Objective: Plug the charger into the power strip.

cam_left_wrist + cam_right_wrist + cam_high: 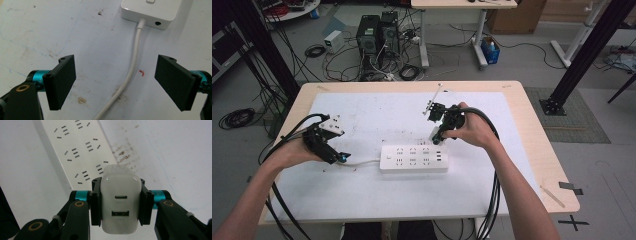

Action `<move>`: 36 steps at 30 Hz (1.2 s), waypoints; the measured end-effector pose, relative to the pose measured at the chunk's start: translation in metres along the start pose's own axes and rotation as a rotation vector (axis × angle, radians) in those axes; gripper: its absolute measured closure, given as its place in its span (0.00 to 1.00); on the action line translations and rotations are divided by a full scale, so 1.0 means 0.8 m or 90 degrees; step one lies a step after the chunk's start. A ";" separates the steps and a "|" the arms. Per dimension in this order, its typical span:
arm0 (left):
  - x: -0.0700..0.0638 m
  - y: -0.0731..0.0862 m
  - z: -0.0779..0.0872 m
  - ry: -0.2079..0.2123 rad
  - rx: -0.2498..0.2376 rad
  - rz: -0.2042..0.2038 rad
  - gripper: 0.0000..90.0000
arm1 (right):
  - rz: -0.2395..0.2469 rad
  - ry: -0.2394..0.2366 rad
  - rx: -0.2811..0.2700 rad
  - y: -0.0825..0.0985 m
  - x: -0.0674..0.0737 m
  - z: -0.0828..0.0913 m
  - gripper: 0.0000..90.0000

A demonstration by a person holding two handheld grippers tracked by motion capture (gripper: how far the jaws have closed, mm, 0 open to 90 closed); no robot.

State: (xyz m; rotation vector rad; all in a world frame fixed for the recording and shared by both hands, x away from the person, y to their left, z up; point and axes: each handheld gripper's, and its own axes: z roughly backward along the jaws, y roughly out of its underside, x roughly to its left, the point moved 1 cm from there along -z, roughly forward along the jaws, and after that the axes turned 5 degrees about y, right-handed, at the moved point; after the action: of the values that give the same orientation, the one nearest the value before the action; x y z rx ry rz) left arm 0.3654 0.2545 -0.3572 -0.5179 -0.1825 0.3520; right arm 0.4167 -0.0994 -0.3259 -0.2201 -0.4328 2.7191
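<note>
Two grippers work over one table [537,165], a pale wood top under a white sheet [362,195] that is scuffed with brown smudges, faint blue pen lines and one small red mark [142,72].

Nearest the person, the left gripper [343,157] rests low on the sheet at the strip's cord end. Its jaws stand wide apart with nothing pressed between the pads; the white cord [130,75] runs across the sheet between them, touching neither.

The power strip [414,158] lies flat at mid-table, long side across, its three socket groups and a row of small ports facing up (a button sits near the cord end).

Just beyond the strip's right end, the right gripper [438,138] points down, its jaws closed on the sides of a white charger [120,205]. The charger hangs above the strip's sockets, apart from them. Its rear face carries two ports: the upper is marked "USB-C" in faint grey print; the label under the lower port is too faint to read.

Beyond the table the floor is grey. Two black computer towers [377,35] stand amid loose cables, with a small white box [333,41] beside them. A second desk [462,5] stands farther back with a blue bin [490,51] at its leg. Black frame posts [582,55] rise at both sides. A black tape cross [573,222] marks the floor at right.
</note>
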 end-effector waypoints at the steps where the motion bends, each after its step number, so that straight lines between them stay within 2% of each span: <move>1: -0.001 0.000 -0.001 0.002 0.004 -0.003 0.19 | 0.016 -0.011 -0.001 -0.002 0.000 -0.002 0.69; 3: -0.003 -0.001 -0.003 0.004 0.003 -0.003 0.19 | 0.037 -0.031 0.000 -0.005 0.000 -0.006 0.69; 4: -0.003 -0.001 -0.003 0.005 0.007 -0.006 0.19 | 0.052 -0.032 0.001 -0.007 0.000 -0.008 0.69; 5: -0.003 -0.001 -0.003 0.005 0.007 -0.006 0.19 | 0.052 -0.032 0.001 -0.007 0.000 -0.008 0.69; 6: -0.003 -0.001 -0.004 0.006 0.007 -0.006 0.19 | 0.059 -0.037 0.007 -0.009 0.001 -0.010 0.69; 7: -0.004 -0.001 -0.005 0.006 0.008 -0.006 0.19 | 0.081 -0.047 0.010 -0.011 0.000 -0.013 0.69; 10: -0.005 0.000 -0.006 0.005 0.009 -0.002 0.19 | 0.104 -0.065 0.023 -0.016 -0.001 -0.021 0.69; 17: -0.006 0.006 -0.006 0.003 0.010 0.005 0.19 | 0.163 -0.080 0.054 -0.028 -0.001 -0.040 0.69; 25: -0.006 0.012 -0.006 0.002 0.011 0.012 0.19 | 0.191 -0.105 0.060 -0.037 -0.002 -0.047 0.69; 26: -0.006 0.012 -0.006 0.001 0.013 0.012 0.19 | 0.197 -0.104 0.067 -0.039 0.000 -0.048 0.69; 31: -0.006 0.013 -0.007 0.002 0.018 0.011 0.19 | 0.221 -0.102 0.054 -0.045 0.005 -0.050 0.69; 33: -0.006 0.013 -0.007 0.002 0.018 0.011 0.19 | 0.230 -0.099 0.061 -0.045 0.007 -0.051 0.69; 34: -0.006 0.013 -0.007 0.002 0.018 0.011 0.19 | 0.240 -0.094 0.064 -0.045 0.008 -0.052 0.69; 35: -0.006 0.013 -0.007 0.002 0.018 0.011 0.19 | 0.241 -0.076 0.063 -0.045 0.009 -0.053 0.69; 36: -0.006 0.013 -0.008 0.002 0.018 0.011 0.19 | 0.247 -0.077 0.067 -0.045 0.009 -0.053 0.69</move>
State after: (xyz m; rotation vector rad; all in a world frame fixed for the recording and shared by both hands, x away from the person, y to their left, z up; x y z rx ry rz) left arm 0.3596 0.2586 -0.3682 -0.4919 -0.1704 0.3708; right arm 0.4311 -0.0531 -0.3549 -0.1204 -0.3041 3.1382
